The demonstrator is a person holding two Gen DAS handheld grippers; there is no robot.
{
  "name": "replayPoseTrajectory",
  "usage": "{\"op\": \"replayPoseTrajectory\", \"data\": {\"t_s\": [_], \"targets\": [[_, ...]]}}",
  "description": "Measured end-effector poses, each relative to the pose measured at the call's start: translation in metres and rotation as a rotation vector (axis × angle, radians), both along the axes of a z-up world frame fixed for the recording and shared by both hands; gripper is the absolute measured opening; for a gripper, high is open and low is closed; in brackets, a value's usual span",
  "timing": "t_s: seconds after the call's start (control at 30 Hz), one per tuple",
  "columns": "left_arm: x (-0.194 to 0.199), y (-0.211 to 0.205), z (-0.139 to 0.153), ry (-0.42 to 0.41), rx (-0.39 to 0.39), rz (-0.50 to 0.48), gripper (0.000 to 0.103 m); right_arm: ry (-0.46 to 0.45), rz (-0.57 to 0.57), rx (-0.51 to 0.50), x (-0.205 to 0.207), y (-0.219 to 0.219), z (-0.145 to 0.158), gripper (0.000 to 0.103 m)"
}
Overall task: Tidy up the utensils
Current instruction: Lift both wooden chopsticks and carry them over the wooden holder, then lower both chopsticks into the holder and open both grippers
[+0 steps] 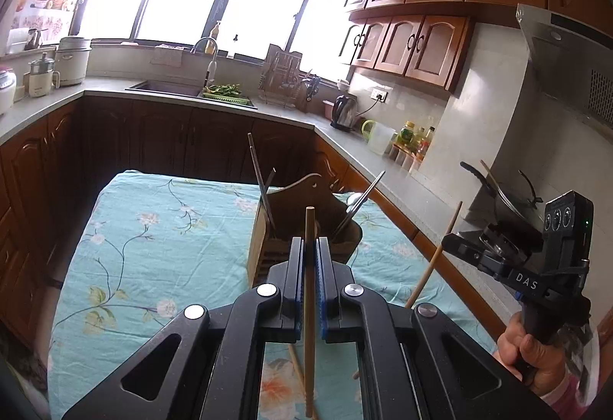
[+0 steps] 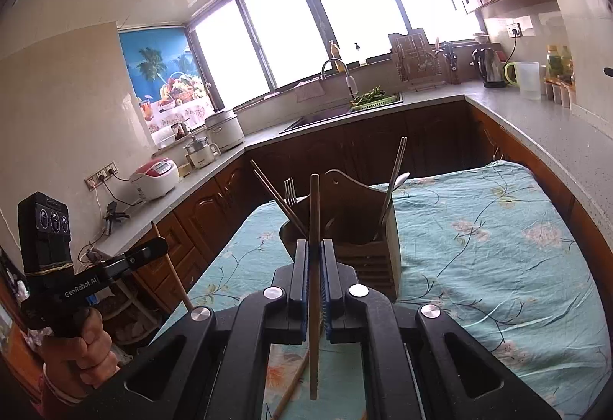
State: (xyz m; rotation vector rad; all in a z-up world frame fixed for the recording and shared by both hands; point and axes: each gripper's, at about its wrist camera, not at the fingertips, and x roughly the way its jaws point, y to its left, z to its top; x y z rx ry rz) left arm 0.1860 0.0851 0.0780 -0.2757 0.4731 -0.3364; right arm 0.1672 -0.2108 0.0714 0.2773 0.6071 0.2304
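Left gripper point(image 1: 310, 247): jaws pinched almost fully together on a light wooden chopstick point(image 1: 308, 305), which stands near upright between the blue pads point(image 1: 321, 290), tip above the jaws, lower end hanging over the cloth.

Right gripper point(image 2: 315, 251): jaws likewise nearly closed, clamped on a darker wooden chopstick point(image 2: 314, 286), also near upright, grooved end low.

Wooden utensil holder point(image 2: 356, 228) sits on the floral teal tablecloth point(image 2: 479, 247), at 12 o'clock just beyond both sets of jaws. Inside it: dark chopsticks point(image 2: 276, 194) leaning toward 11 o'clock, a fork point(image 2: 290, 190), and metal chopsticks point(image 2: 394, 175) with a spoon point(image 2: 402, 180) leaning toward 1 o'clock.

More loose wooden chopsticks point(image 2: 293, 387) lie on the cloth at 6 o'clock, under the right gripper.

In the left view the person's right hand point(image 1: 532, 355) grips its handle at 4 o'clock; in the right view the left hand point(image 2: 90, 347) shows at 8 o'clock.

Kitchen counter point(image 1: 268, 108) runs behind.
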Motion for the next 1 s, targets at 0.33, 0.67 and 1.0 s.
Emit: {"op": "replayPoseTrajectory", "data": {"t_s": [0.33,0.67,1.0], "targets": [[0.023,0.01,0.018,-0.086,-0.023,0.027,0.003,-0.085,-0.035,-0.002,0.026,-0.009,0.028,0.005],[0.069,0.018,0.044,-0.209,-0.054,0.082,0.003,-0.187,-0.106,-0.005,0.078,-0.026,0.065,0.005],[0.122,-0.004,0.01,-0.241,-0.053,0.168,0.003,-0.188,-0.16,-0.019,0.12,-0.038,0.048,0.005]]}}
